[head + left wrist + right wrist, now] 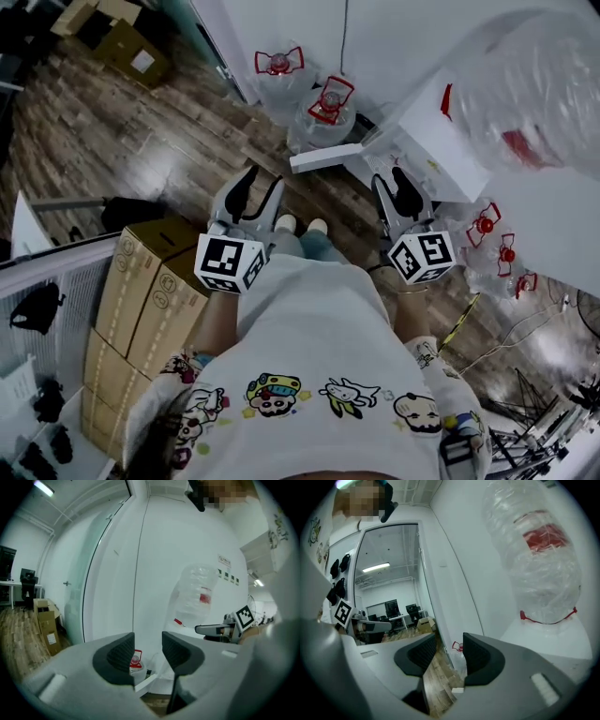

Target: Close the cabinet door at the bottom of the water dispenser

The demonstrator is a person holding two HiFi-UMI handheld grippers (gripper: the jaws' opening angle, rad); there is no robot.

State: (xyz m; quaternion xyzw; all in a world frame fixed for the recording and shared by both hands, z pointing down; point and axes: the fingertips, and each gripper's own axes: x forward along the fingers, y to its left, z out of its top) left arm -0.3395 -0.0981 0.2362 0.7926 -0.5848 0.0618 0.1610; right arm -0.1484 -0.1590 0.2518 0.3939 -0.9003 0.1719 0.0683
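We look steeply down on a wood floor [141, 141]. At the left, near us, stands a stack of cardboard boxes [150, 281]. More boxes [122, 42] lie far off at the upper left.

The white water dispenser [427, 150] stands at the right against a white wall, with one large clear bottle [534, 84] upended on top. Its bottom cabinet door [326, 157] is open, swung out to the left as a white slab above the floor. Two water jugs [330, 101] with red handles sit beyond the door by the wall. Three more jugs [486, 227] sit to the right of the dispenser.

We see two grippers, held in front of a white printed shirt [319, 375], and neither touches the door. The left gripper [261, 187] has its jaws fairly wide apart with nothing held; the door's edge and a jug show in the gap. The right gripper [392, 187], near the dispenser, also has its jaws apart and empty, with only floor seen between them.
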